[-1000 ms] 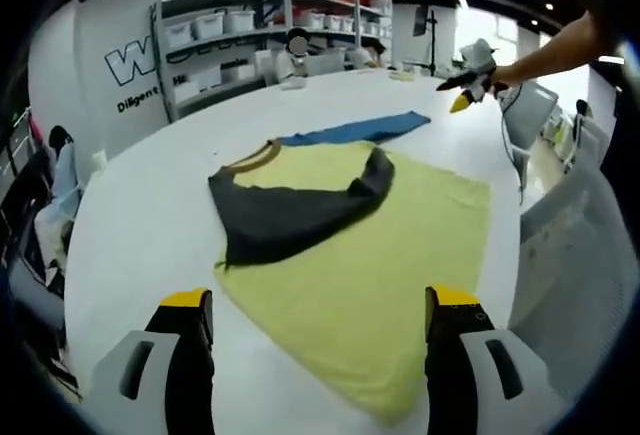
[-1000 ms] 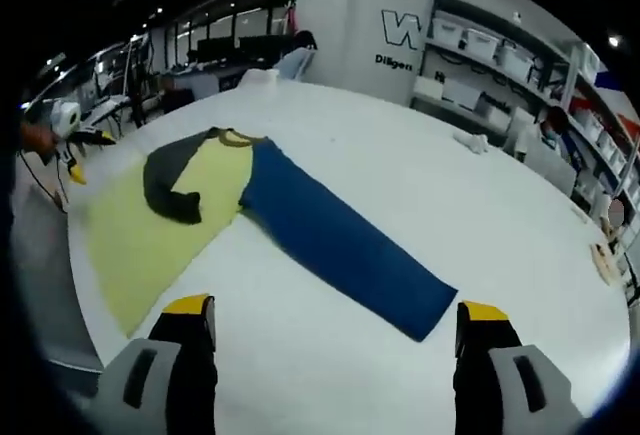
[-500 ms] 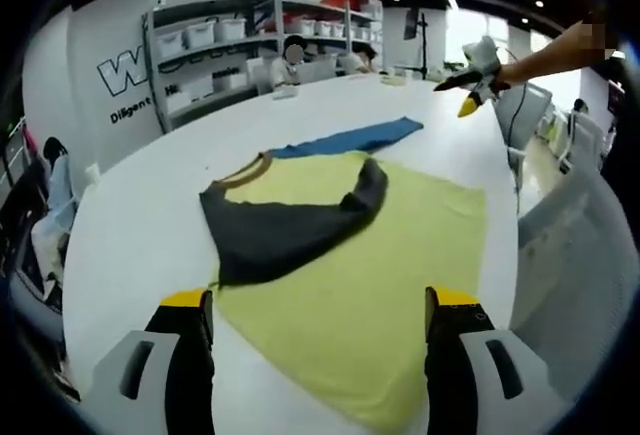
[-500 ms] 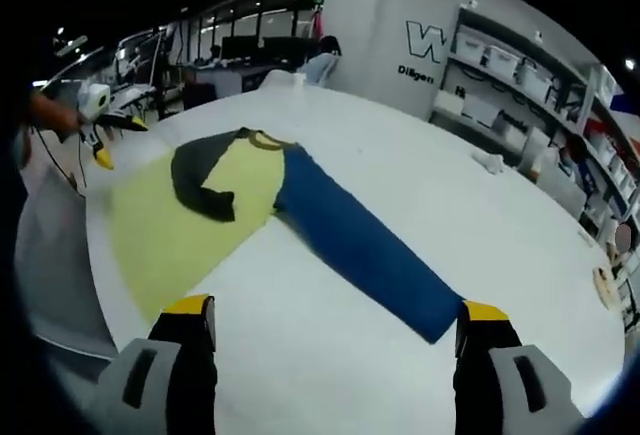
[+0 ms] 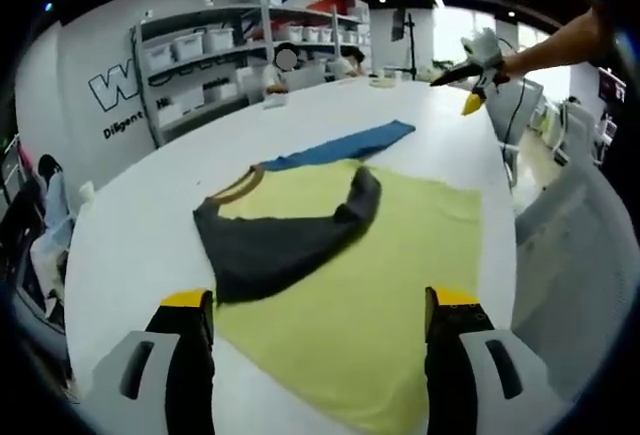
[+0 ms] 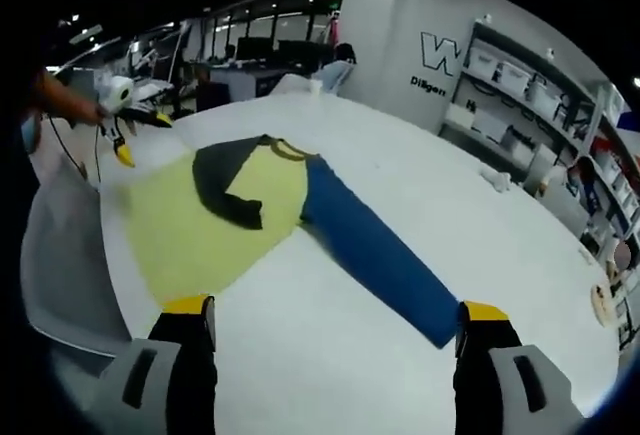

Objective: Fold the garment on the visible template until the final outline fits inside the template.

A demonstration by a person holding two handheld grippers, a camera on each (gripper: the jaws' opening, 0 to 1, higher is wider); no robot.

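A long-sleeved shirt lies flat on the white table [image 5: 130, 205]. Its yellow body [image 5: 400, 245] is spread wide, the dark grey sleeve [image 5: 270, 245] is folded across the chest, and the blue sleeve [image 5: 345, 143] stretches straight out. In the right gripper view the same yellow body [image 6: 195, 235], grey sleeve [image 6: 230, 180] and blue sleeve [image 6: 385, 260] lie ahead. My left gripper [image 5: 320, 300] hovers open over the shirt's near hem. My right gripper [image 6: 335, 310] is open above bare table, short of the blue cuff. Across the table each gripper shows in the other's view: right gripper [image 5: 455, 90], left gripper [image 6: 145, 137].
Shelves with white bins [image 5: 190, 50] line the back wall. A person sits at the table's far side [image 5: 285, 65]. Grey chairs stand by the table edge [image 5: 570, 245] [image 6: 60, 255]. A small white object [image 6: 495, 177] lies on the table past the blue sleeve.
Both cameras have shifted a little, so the shirt sits nearer in both views. The shirt itself lies as before. Both grippers stay open.
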